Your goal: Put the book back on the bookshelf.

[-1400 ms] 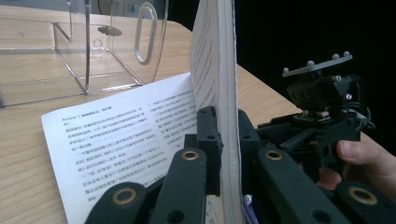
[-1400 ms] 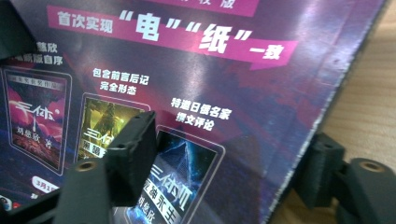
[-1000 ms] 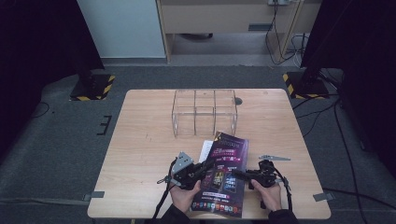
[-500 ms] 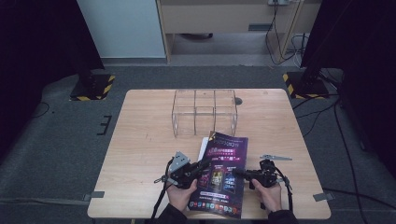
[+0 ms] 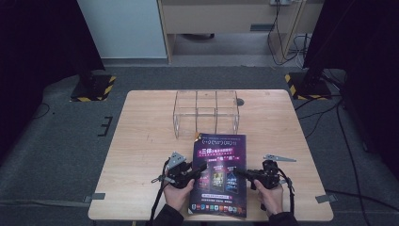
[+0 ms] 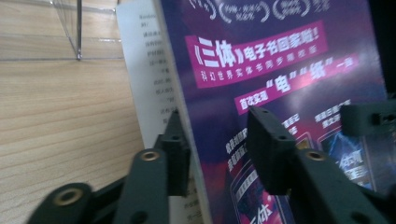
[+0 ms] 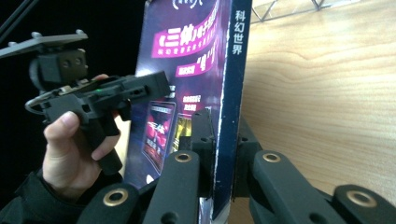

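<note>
**Status**

- Magazine (image 5: 219, 174): at the near side of the bench (image 5: 141, 141), between both hands, purple cover facing up, far edge just short of the clear rack (image 5: 206, 110). Resting on the bench or raised off it: cannot tell.
- Right tool (image 5: 240, 173): jaws together, clamped on the magazine at the spine, one pad on the cover and one on the back.
- Left tool (image 5: 200, 168): jaws apart, having just been opening. Open edge of the cover between them, with a white inner page showing beside the lower jaw. No pad pressing.

**Hazards from here**

1. Sag or swing. With only the spine clamped, expect the free side to droop and the pages to fan open. Cause: limp paper held along one edge.
2. Partial grip. On closing the left tool, risk of catching the cover alone, or a few pages, rather than the whole block. Result: creased or torn cover, remaining pages hanging loose. Check that the lower jaw sits under every page before closing.
3. Slip at the spine. Glossy stock under a narrow clamp; avoid quick tilts or pulls.
4. Collision with the rack. Thin clear walls, hard to see; a forward push with the far edge low would snag or shove it.
5. Buckling. Avoid moving the two hands toward each other once both are clamped.
</note>
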`<state>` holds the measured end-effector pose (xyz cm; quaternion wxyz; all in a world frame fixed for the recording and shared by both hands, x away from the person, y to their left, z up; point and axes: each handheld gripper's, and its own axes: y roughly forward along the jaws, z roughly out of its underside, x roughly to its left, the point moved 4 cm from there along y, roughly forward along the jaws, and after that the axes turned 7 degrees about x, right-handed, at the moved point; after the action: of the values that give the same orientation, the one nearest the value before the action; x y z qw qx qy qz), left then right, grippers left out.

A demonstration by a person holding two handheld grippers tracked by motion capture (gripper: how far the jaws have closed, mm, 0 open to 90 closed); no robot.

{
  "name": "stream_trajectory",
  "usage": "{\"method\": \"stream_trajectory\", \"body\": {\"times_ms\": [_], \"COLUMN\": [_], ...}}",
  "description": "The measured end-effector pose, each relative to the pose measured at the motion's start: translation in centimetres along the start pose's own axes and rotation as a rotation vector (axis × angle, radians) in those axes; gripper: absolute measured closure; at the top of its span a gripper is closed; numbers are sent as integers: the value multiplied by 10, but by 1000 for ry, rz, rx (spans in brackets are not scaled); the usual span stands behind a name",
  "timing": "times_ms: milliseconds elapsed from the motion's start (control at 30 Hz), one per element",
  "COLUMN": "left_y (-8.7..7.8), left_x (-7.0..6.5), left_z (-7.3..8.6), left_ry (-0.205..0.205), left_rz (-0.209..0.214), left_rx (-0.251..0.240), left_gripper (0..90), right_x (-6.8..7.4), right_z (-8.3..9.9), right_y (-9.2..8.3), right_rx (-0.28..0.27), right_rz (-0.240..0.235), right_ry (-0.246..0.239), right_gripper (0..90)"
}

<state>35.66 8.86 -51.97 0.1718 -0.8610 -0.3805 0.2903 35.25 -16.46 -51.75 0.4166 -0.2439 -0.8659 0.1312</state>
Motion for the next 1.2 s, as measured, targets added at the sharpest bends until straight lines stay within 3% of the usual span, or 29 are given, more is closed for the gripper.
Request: {"method": "stream_trajectory", "body": {"times_ms": [100,233,400,533,833,1067,1200], "left_y": [0,-3,-23,-41,-72,-70,-67], "left_x": [3,8,21,35,76,99,105], "left_z": [-1,-3,-12,-12,17,31,34], "left_ry": [1,35,37,53,28,6,18], "left_rz": [-8,-71,-115,-176,-349,-455,-478], "left_rx": [7,31,-8,4,115,195,223], "left_gripper": [495,368,298,276,265,245,219], "right_x": [3,10,18,23,46,66,74], "right_z": [-2,-6,-13,-21,-49,-71,-83], "right_y": [-2,-3,-6,-12,-21,-23,-27], "right_rx": [-5,-17,-28,-61,-121,-161,-191], "right_rz": [-8,-22,-10,-17,10,40,79], "right_ry": [-8,-34,-60,-67,-139,-193,-229], "right_gripper": [844,844,844,845,845,845,845]}}
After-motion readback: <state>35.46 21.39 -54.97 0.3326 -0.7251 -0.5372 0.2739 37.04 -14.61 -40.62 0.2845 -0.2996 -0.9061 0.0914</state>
